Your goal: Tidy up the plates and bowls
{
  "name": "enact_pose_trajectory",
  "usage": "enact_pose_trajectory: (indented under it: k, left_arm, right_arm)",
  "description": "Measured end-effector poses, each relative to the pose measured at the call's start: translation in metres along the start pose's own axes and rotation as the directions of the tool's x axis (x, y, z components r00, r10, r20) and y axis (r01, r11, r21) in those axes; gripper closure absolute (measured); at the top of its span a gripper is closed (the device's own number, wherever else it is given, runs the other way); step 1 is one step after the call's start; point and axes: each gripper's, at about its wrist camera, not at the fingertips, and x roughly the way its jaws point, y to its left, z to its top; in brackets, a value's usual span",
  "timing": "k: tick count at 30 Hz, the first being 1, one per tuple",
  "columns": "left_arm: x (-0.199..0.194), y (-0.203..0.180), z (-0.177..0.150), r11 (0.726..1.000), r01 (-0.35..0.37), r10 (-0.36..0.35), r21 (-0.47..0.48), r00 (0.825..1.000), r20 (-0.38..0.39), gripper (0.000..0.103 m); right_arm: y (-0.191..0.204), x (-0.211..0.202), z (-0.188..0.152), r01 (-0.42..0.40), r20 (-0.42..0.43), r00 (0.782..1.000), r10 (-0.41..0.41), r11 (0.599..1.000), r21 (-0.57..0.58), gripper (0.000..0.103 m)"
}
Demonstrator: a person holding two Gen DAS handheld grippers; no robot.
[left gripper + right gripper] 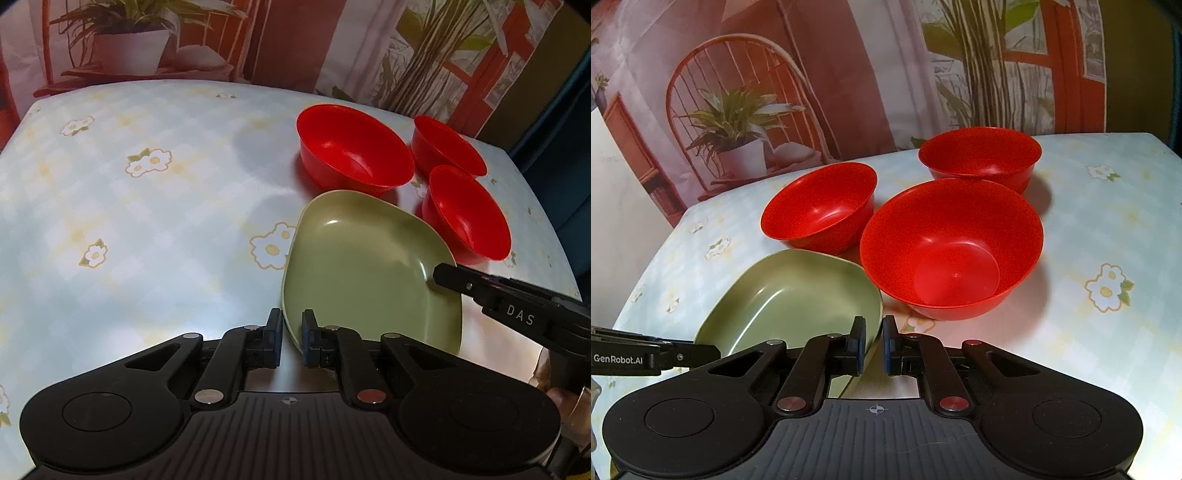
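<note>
Two tools pinch one green plate [364, 273]: the left tool [291, 338] is clamped on its near rim; the right tool [874, 349] grips its opposite edge; the plate is shallow, glossy, rounded-square and sits low over the bench [147, 206]; beyond it three red bowls [951, 247] stand apart, unstacked, so the sorting looks barely begun; nesting remains.

Floral check tablecloth [147, 221] on table; printed backdrop [775, 92] with potted plant behind.
</note>
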Motion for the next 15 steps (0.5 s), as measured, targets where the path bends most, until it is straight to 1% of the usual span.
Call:
enact_pose_trajectory:
  k: [3,8,15]
  left_arm:
    - [-0.005,0.003,0.001,1.000,0.005,-0.005,-0.023,1.000,0.011,0.091]
    - [-0.014,0.005,0.004,1.000,-0.008,0.008,-0.024,1.000,0.027,0.091]
    - [-0.035,0.007,0.001,1.000,-0.014,0.016,-0.025,0.998,0.058,0.091]
  right_arm:
    - [0.000,0.000,0.000,-0.010,0.002,1.000,0.010,1.000,0.021,0.095]
    - [0.003,-0.002,0.003,-0.034,0.010,0.999,0.034,0.998,0.047,0.095]
    - [0.012,-0.012,0.010,-0.067,0.034,0.997,0.066,0.996,0.050,0.095]
